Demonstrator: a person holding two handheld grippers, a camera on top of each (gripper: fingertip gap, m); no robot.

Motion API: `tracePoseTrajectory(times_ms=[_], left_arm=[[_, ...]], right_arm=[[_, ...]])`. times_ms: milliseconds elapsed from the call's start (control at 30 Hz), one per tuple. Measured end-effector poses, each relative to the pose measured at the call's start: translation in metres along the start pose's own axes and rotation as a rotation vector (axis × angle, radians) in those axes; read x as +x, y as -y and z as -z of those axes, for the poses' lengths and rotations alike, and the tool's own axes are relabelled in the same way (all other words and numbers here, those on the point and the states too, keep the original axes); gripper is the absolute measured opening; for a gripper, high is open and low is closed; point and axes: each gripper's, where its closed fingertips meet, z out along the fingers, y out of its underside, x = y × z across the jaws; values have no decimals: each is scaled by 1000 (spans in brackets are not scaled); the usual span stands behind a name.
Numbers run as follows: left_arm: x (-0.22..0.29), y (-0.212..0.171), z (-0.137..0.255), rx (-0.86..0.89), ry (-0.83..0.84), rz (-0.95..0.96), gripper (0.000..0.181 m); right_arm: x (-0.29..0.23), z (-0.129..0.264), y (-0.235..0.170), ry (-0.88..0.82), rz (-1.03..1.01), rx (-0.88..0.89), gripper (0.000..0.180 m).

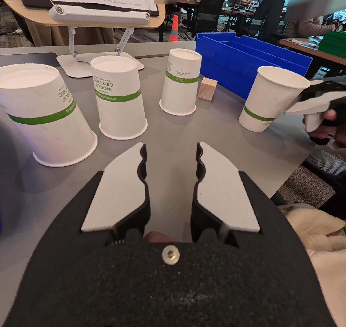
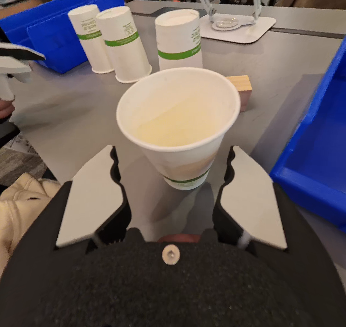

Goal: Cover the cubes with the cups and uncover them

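Observation:
Three white paper cups with green bands stand upside down on the grey table (image 1: 221,142): left (image 1: 46,112), middle (image 1: 119,97), far (image 1: 179,86). A wooden cube (image 1: 206,89) sits bare beside the far cup. A fourth cup (image 1: 269,101) stands upright at the right. My left gripper (image 1: 170,146) is open and empty above the table, in front of the cups. My right gripper (image 2: 172,147) is open, with the upright cup's (image 2: 177,116) base between its fingers and apart from them. The cube (image 2: 243,91) is just behind that cup. Anything under the inverted cups is hidden.
A blue bin (image 1: 243,63) stands behind the cube, and another blue bin (image 2: 318,149) is close on my right gripper's right. A white document stand (image 1: 74,63) rests at the back. The table edge (image 1: 292,179) runs near the upright cup. A cream sleeve (image 2: 16,205) is nearby.

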Motion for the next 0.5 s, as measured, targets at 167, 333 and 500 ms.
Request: tracePoseTrajectory(times_ms=[167, 333, 500], left_arm=[[-7, 1, 2, -8, 32, -2, 50], [-5, -2, 0, -26, 23, 4, 51], [1, -7, -3, -57, -2, -18, 51]], right_arm=[[7, 33, -9, -19, 162, -132, 117], [3, 79, 52, 15, 225, -83, 108], [-12, 34, 111, 97, 531, -292, 107]])
